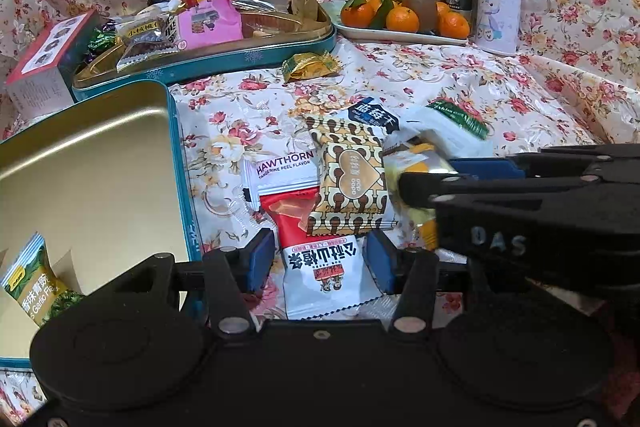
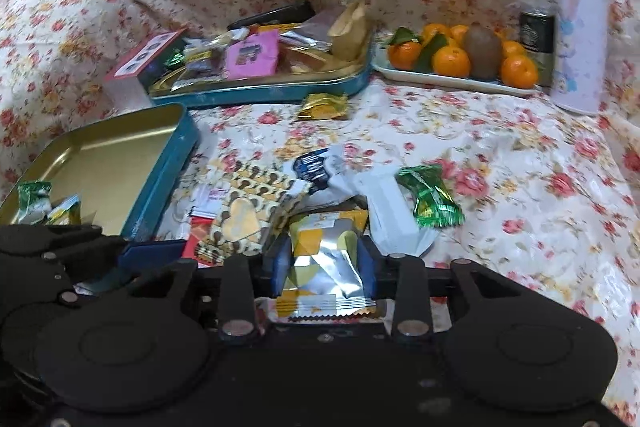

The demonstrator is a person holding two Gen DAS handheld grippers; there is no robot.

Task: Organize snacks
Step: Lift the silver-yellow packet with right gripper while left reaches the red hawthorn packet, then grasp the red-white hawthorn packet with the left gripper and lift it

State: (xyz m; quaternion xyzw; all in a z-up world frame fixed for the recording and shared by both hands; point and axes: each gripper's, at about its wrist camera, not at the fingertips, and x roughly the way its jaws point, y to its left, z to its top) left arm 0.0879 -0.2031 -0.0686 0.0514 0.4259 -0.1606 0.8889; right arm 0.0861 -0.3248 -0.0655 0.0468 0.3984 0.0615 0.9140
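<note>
My right gripper (image 2: 325, 269) has its jaws clamped on a silver-and-yellow packet (image 2: 322, 263) at the near edge of the snack pile on the floral-covered counter (image 2: 500, 163). My left gripper (image 1: 320, 261) stands with jaws apart around a white hawthorn packet (image 1: 324, 275), not yet squeezing. The open tin (image 2: 120, 155) lies at ten o'clock from the right gripper. I judge the best move is lifting the foil packet straight up first, so it clears the patterned packet (image 2: 240, 223) beside it, then swinging toward the tin.
</note>
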